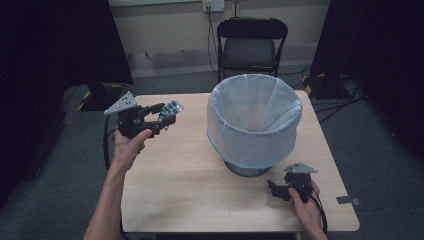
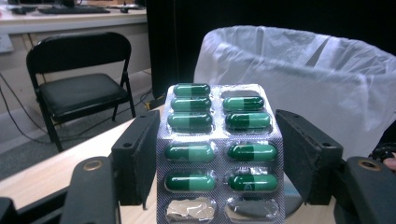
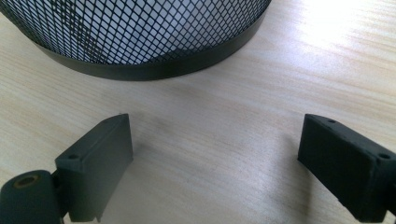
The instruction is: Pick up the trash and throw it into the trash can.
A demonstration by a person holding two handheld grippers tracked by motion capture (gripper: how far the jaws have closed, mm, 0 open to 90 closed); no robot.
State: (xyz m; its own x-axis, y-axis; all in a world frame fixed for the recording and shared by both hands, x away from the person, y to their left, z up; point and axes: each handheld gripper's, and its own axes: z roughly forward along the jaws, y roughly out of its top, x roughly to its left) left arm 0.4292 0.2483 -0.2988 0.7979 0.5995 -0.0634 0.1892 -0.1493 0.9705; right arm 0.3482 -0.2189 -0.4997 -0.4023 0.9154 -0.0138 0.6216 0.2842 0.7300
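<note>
Pill pack (image 2: 218, 154) clamped by edges between left gripper (image 1: 161, 116) fingers, raised above counter (image 1: 185, 185), beside bin (image 1: 255, 122). Should be carried over bin rim before release. Right gripper (image 1: 278, 189) fingers spread wide, empty, near bin base.

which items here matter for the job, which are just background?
In play: blister pack of green capsules, held in left gripper; lined mesh bin, the likely drop spot; right gripper, open, low over the table.

Background: folding chair; cables on the floor.
</note>
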